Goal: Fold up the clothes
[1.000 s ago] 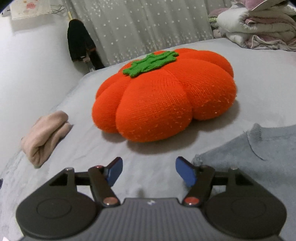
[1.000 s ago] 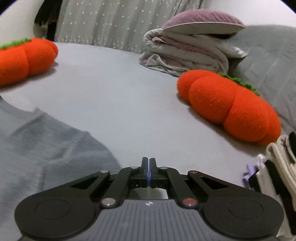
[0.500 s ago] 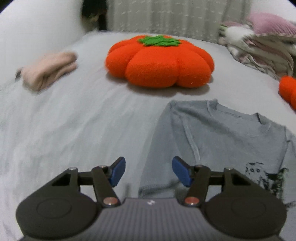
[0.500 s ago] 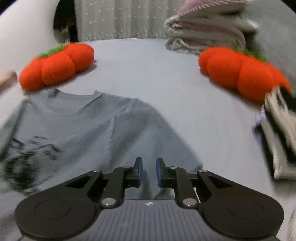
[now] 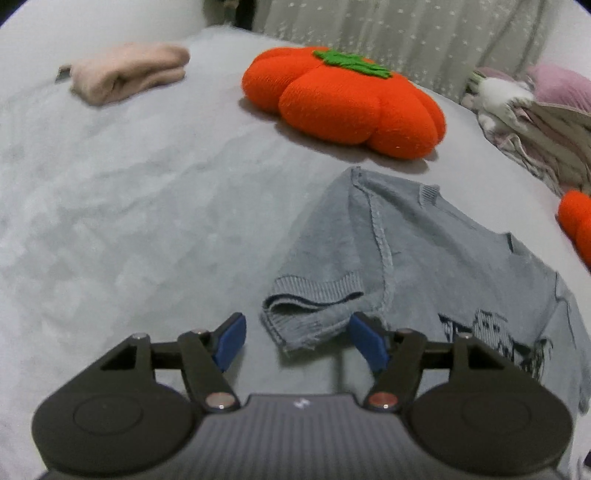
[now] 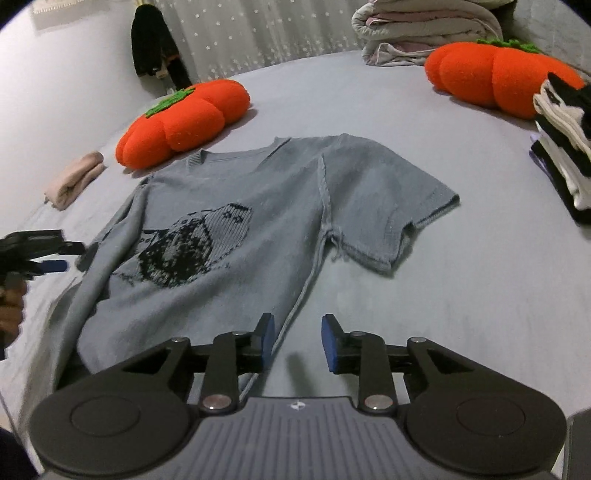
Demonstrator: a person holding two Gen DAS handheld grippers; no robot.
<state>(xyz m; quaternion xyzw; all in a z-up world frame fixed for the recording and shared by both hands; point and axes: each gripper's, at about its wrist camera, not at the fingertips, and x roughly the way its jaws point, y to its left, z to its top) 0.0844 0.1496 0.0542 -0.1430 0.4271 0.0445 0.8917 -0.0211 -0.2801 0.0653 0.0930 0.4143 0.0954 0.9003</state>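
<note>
- Right, the bed (image 6: 369, 122) takes up nearly everything here, a grey sheet, and the grey knitted T-shirt (image 6: 236, 206) lies flat in the middle of it, front up, with a dark knitted picture on the chest.
- Beyond the T-shirt's collar sits an orange pumpkin cushion (image 5: 343, 99); a second pumpkin cushion (image 6: 495, 81) lies well off past its right-hand sleeve, with folded bedding (image 6: 424, 29) behind that.
- Off to the T-shirt's right, a stack of folded clothes (image 6: 565, 147) waits; well apart on its other side lies a rolled beige garment (image 5: 129, 72).
- Now the left gripper (image 5: 297, 341): jaws stand roughly half open, nothing held, and the ribbed cuff of the short sleeve (image 5: 314, 306) lies just ahead of and between the blue pads, which do not press it.
- And the right gripper (image 6: 297, 341): its jaws have just been opening and now show a modest gap, empty, with the T-shirt's side seam (image 6: 314, 273) running down to just inside the left pad.
- My read: this is the setup for the first fold, both tools lining up on the garment's edges, no grip taken yet.
- Next move, I'd say: drop each set of pads onto the knit, pinch both layers cleanly, then carry the sleeve side inward across the chest.
</note>
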